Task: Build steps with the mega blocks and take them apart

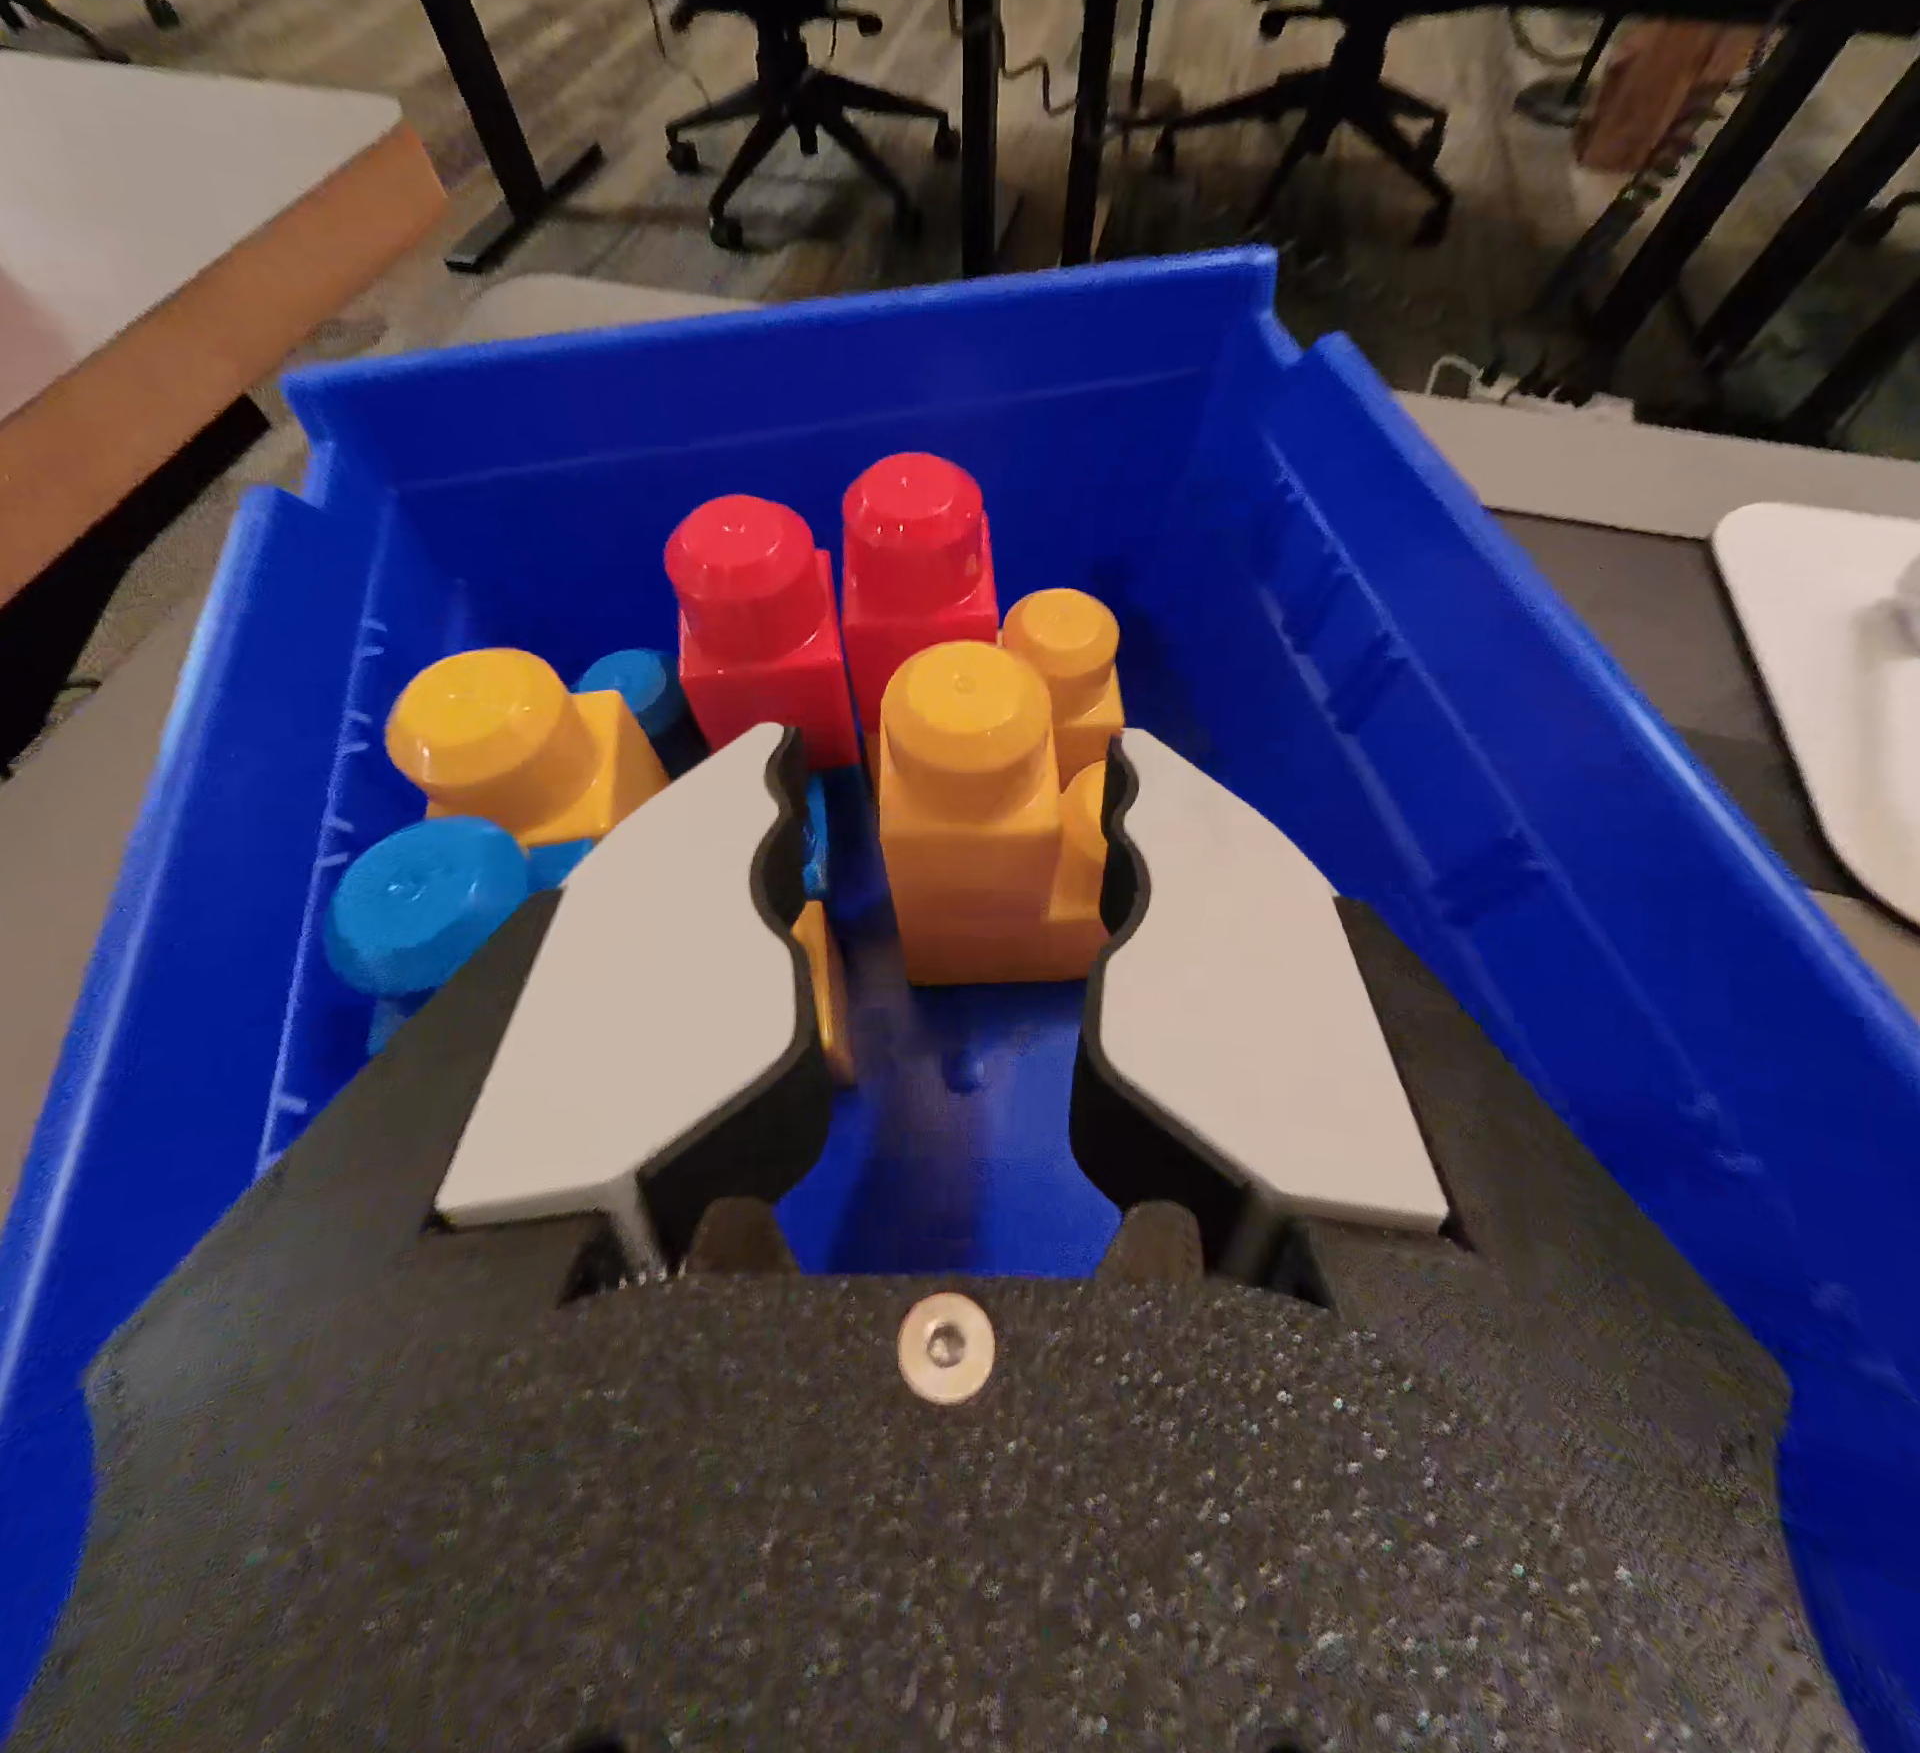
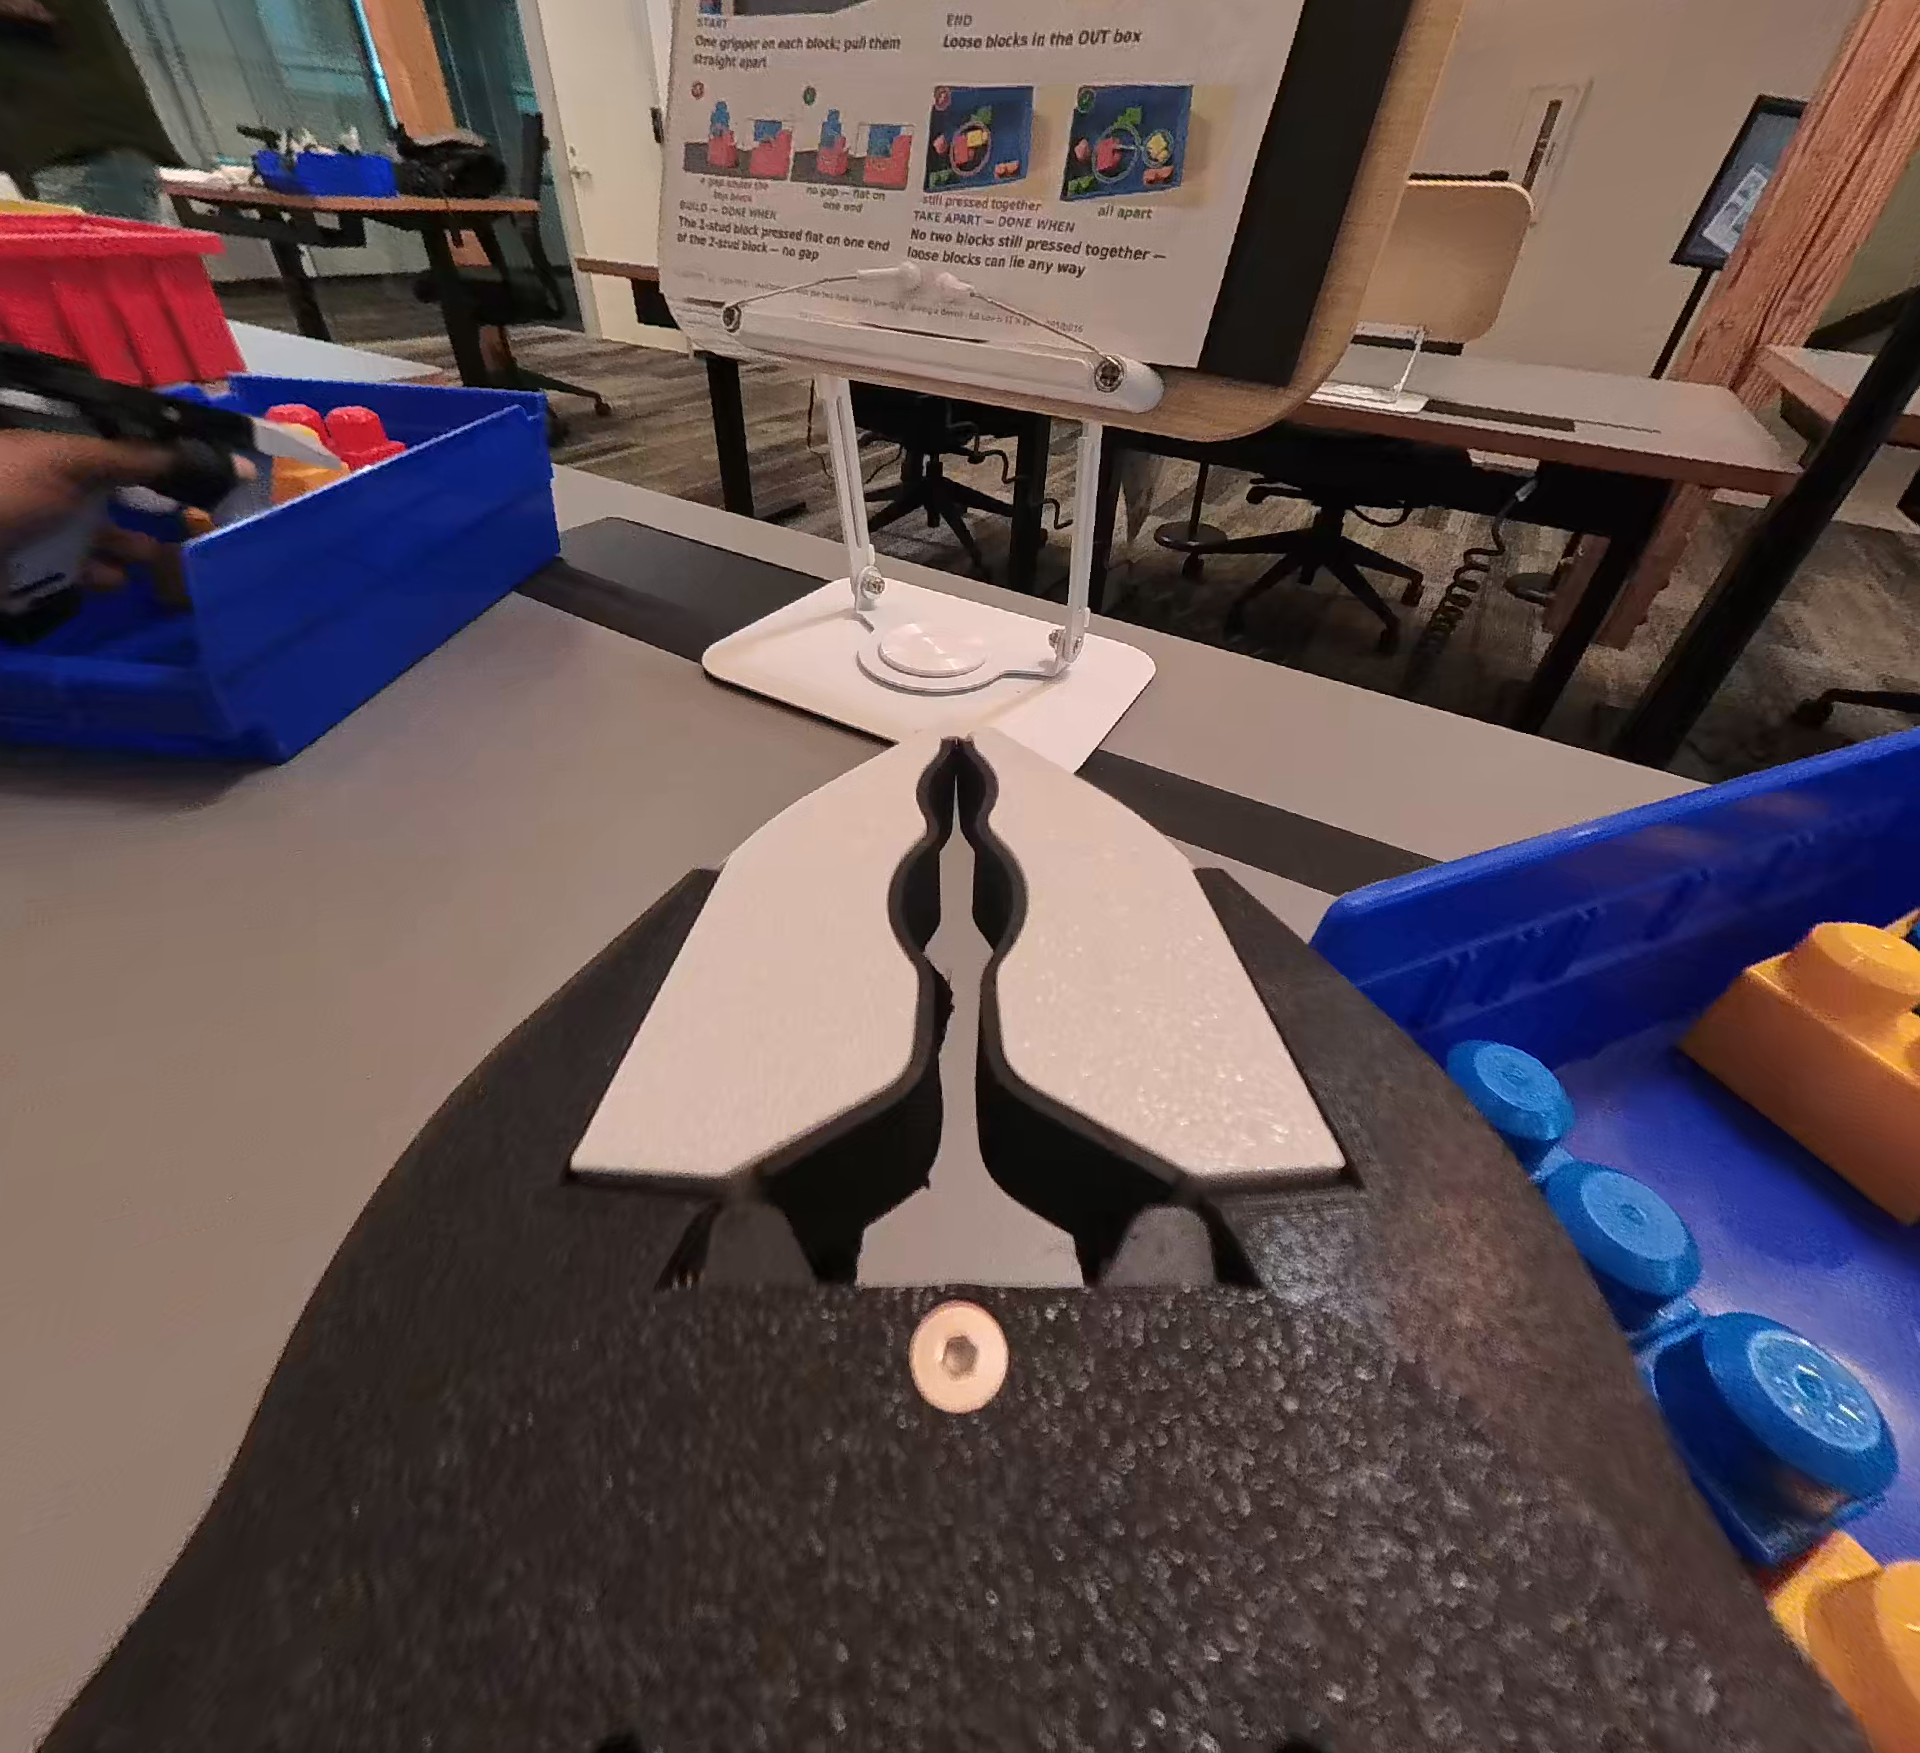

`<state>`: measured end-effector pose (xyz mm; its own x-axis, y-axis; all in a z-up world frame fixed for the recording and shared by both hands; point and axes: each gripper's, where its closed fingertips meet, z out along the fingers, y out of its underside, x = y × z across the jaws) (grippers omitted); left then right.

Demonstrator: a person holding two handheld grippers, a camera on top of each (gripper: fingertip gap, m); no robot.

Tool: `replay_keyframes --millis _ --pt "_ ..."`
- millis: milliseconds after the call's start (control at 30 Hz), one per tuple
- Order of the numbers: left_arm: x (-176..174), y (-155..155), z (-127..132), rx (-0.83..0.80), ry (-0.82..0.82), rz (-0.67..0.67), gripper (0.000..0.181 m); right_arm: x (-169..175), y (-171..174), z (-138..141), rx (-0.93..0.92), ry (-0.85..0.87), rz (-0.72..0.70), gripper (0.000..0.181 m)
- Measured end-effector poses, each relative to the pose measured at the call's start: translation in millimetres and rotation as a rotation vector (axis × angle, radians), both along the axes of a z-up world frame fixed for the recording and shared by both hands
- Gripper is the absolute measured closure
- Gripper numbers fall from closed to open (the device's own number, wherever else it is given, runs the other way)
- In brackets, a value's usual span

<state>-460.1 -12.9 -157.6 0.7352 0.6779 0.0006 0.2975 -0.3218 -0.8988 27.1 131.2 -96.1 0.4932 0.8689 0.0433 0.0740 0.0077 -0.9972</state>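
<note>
Meanwhile: Two Grippers, Two Bins

Only in the left wrist view was the inside of the blue bin (image 1: pixel 1351 623) laid out. The left gripper (image 1: pixel 951 836) was held over it with its jaws spread wide and nothing gripped. An orange block (image 1: pixel 971 830) stood upright between the fingertips, close against the right finger, though contact could not be judged. Two red blocks (image 1: pixel 831 623) were seen behind it toward the bin's far wall, and a tipped orange block (image 1: pixel 520 747) and light blue blocks (image 1: pixel 421 903) lay at the bin's left side.

Only in the right wrist view was the right gripper (image 2: pixel 958 758) shown, its jaws brought together with nothing between them, above the grey table (image 2: pixel 312 924). The same bin (image 2: pixel 364 560) was seen far to its left, with the left gripper (image 2: pixel 208 446) inside. A second blue bin (image 2: pixel 1558 882), holding orange and blue blocks (image 2: pixel 1621 1215), was visible at the right edge. An instruction sheet (image 2: pixel 977 72), printed with pictures and text, was held on a white stand (image 2: pixel 935 664).
</note>
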Motion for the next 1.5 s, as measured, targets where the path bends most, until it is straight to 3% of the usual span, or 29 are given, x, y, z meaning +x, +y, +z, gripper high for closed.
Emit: replay_keyframes --millis 167,367,467,567,667,767,933,1100,1200,1267,1367,1433,1500 --pt "-6.1 4.1 -17.4 -0.067 -0.012 -0.008 0.141 -1.4 -3.8 0.7 0.014 -0.008 0.021 0.181" --pt "-5.1 -0.4 -8.6 -0.115 0.032 -0.022 0.144 -3.0 -7.3 0.6 0.017 -0.01 0.039 0.181" --pt "5.8 -5.8 26.0 -0.035 0.135 -0.041 0.144 -4.3 -11.4 3.6 0.03 -0.003 0.053 0.181" --pt "39.6 -10.1 78.7 0.118 0.211 -0.103 0.144 -8.6 -20.3 7.7 0.044 0.006 0.082 0.181" --pt "98.0 -9.1 127.6 0.28 0.218 -0.244 0.144 -17.4 -37.2 12.2 0.105 -0.007 0.125 0.174" --pt "170.4 -0.6 149.0 0.345 0.207 -0.434 0.144 -29.5 -59.2 14.3 0.183 -0.04 0.167 0.166" --pt "285.4 17.7 131.9 0.35 0.141 -0.706 0.145 -50.8 -95.6 8.8 0.234 -0.102 0.232 0.146" --pt "363.4 30.0 100.5 0.312 0.063 -0.869 0.145 -67.4 -117.2 -7.9 0.231 -0.153 0.247 0.132" --pt "389.9 32.2 89.6 0.291 0.04 -0.928 0.144 -70.6 -116.7 -15.5 0.242 -0.185 0.221 0.131" --pt "398.5 32.2 87.9 0.3 0.03 -0.942 0.144 -69.3 -113.8 -20.2 0.242 -0.205 0.211 0.145" --pt "404.6 31.1 93.2 0.351 0.019 -0.987 0.143 -65.0 -110.4 -16.0 0.242 -0.173 0.222 0.145" --pt "410.2 27.7 99.8 0.42 -0.037 -1.055 0.119 -61.0 -107.6 -5.3 0.132 -0.064 0.264 0.146" --pt "412.1 21.9 105.0 0.499 -0.11 -1.115 0.113 -53.6 -111.7 15.0 0.029 0.108 0.382 0.145"
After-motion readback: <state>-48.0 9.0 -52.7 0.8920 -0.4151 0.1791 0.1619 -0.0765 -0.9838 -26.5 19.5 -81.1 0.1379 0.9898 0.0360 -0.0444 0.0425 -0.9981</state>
